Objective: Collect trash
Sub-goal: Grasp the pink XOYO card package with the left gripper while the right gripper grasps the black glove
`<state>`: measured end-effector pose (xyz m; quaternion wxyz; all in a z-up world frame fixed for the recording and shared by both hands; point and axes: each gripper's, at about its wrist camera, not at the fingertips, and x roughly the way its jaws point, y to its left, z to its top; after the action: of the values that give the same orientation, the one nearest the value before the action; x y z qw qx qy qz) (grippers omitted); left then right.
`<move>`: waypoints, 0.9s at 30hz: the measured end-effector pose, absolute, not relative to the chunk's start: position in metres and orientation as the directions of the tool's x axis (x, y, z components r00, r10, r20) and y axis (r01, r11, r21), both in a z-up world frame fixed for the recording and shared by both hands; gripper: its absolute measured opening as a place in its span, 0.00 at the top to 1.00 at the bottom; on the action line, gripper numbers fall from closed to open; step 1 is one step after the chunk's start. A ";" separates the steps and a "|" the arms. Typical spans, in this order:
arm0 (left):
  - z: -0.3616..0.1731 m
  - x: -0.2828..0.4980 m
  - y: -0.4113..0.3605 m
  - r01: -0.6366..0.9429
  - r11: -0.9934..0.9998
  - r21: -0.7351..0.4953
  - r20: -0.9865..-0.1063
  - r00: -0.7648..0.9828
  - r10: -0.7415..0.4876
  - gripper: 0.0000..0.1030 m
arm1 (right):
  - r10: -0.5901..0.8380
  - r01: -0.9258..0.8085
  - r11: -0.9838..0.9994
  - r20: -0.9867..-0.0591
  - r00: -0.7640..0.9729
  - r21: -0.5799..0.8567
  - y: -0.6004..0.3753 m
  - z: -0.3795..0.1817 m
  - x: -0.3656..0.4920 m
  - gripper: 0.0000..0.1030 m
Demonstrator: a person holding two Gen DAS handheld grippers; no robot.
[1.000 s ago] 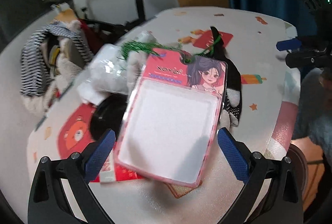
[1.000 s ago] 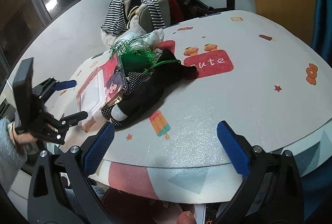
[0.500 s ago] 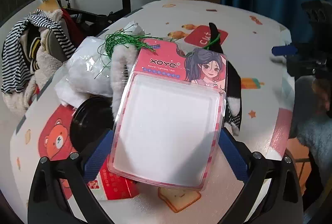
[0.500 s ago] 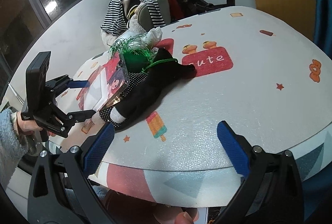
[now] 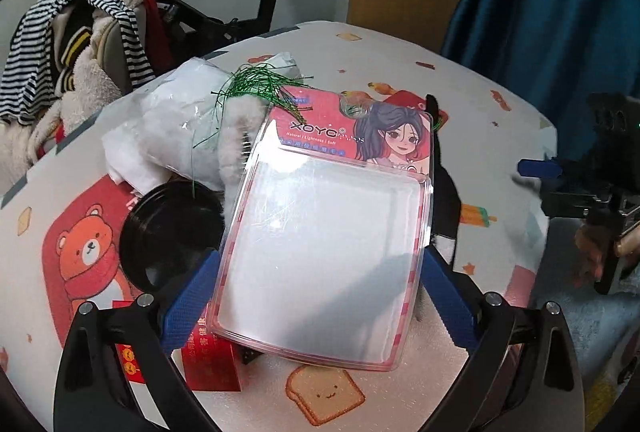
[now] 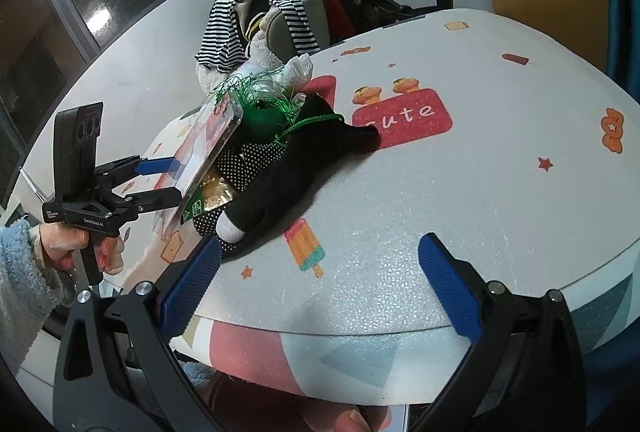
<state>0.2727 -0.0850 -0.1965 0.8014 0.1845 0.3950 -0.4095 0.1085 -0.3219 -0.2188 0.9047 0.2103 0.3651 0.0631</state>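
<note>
Jaws of the left gripper (image 5: 318, 294) stand wide around the blister pack (image 5: 328, 232), its pads at the pack's edges above the table's (image 6: 460, 192) left edge; right gripper (image 6: 318, 288) gapes empty at the near edge

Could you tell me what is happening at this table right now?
A person with a handheld gripper in each hand is clearing trash. The left gripper has its blue fingers on either side of a clear plastic blister pack with a pink anime-girl card, tilted up over a pile of a black round lid, a white plastic bag and green tinsel. The right gripper hangs open at the table's edge, holding nothing.
</note>
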 end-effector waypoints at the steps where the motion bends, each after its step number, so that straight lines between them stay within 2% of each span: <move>1: -0.197 0.272 -0.085 0.796 0.605 -0.020 -0.783 0.364 -0.505 0.07 | 0.267 0.043 0.904 -0.639 0.721 0.426 -0.322 -0.220 0.109 0.05; 10: -0.180 0.243 -0.077 0.681 0.732 0.020 -0.719 0.519 -0.463 0.08 | 0.265 -0.018 0.934 -0.659 0.704 0.357 -0.307 -0.215 0.127 0.05; 12: -0.174 0.235 -0.072 0.643 0.765 0.029 -0.700 0.559 -0.444 0.08 | 0.300 -0.046 0.926 -0.658 0.691 0.375 -0.300 -0.216 0.139 0.10; 15: -0.166 0.224 -0.063 0.585 0.811 0.019 -0.679 0.603 -0.419 0.08 | 0.341 -0.041 0.905 -0.663 0.667 0.424 -0.293 -0.221 0.161 0.20; 17: -0.163 0.217 -0.057 0.554 0.832 0.014 -0.670 0.623 -0.403 0.08 | 0.360 -0.007 0.882 -0.664 0.655 0.471 -0.293 -0.226 0.175 0.32; 18: -0.162 0.214 -0.052 0.542 0.840 0.003 -0.666 0.628 -0.402 0.08 | 0.364 0.025 0.868 -0.670 0.647 0.495 -0.293 -0.230 0.183 0.34; 21: -0.161 0.206 -0.042 0.513 0.858 -0.034 -0.662 0.631 -0.404 0.08 | 0.348 0.086 0.858 -0.696 0.629 0.507 -0.292 -0.235 0.195 0.49; 22: -0.160 0.204 -0.039 0.506 0.861 -0.043 -0.661 0.632 -0.404 0.08 | 0.349 0.084 0.865 -0.712 0.610 0.495 -0.290 -0.235 0.198 0.65; 23: -0.159 0.200 -0.036 0.500 0.864 -0.054 -0.658 0.633 -0.408 0.08 | 0.348 0.082 0.873 -0.733 0.584 0.480 -0.287 -0.236 0.200 0.89; 27: -0.155 0.187 -0.029 0.499 0.865 -0.053 -0.649 0.641 -0.410 0.08 | 0.362 0.017 0.900 -0.769 0.527 0.436 -0.286 -0.225 0.186 0.91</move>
<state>0.1874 -0.0288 -0.1553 0.9035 0.0654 0.3408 -0.2515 0.1856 -0.2864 -0.2250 0.8508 0.1993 0.4756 0.1016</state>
